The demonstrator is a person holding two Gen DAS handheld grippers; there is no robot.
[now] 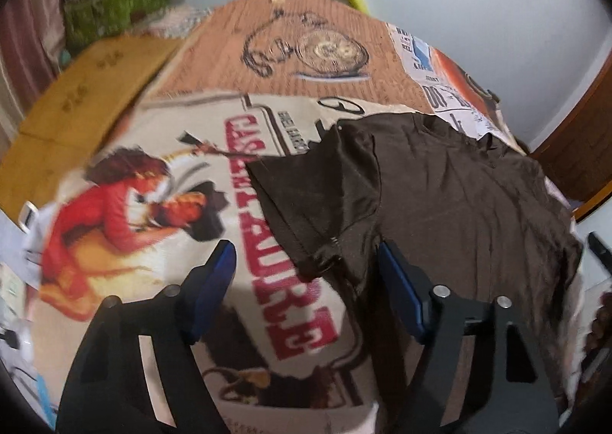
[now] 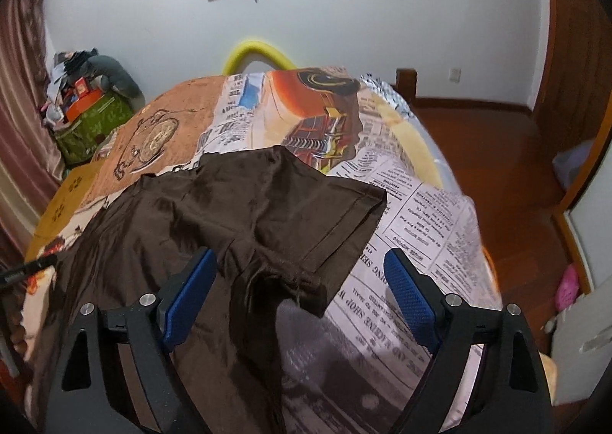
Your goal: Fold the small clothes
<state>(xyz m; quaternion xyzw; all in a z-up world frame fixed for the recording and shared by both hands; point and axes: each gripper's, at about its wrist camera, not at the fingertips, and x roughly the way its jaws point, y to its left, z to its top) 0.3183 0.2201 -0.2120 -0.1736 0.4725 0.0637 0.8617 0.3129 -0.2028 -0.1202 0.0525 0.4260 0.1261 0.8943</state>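
A dark brown T-shirt [image 1: 451,196] lies spread flat on a printed bedspread [image 1: 160,204]. In the left wrist view its left sleeve [image 1: 317,189] points left, just ahead of my left gripper [image 1: 306,254], which is open and empty above the sleeve's hem. In the right wrist view the shirt [image 2: 214,200] shows with its right sleeve [image 2: 336,212] sticking out to the right. My right gripper [image 2: 300,261] is open and empty, its jaws either side of the sleeve's underarm seam.
The bedspread [image 2: 413,212] covers a bed with a yellow rail [image 2: 256,49] at its far end. A green box of clutter [image 2: 91,120] stands by the curtain at left. Wooden floor [image 2: 497,150] lies to the right. A cardboard sheet [image 1: 76,97] lies on the bed's left side.
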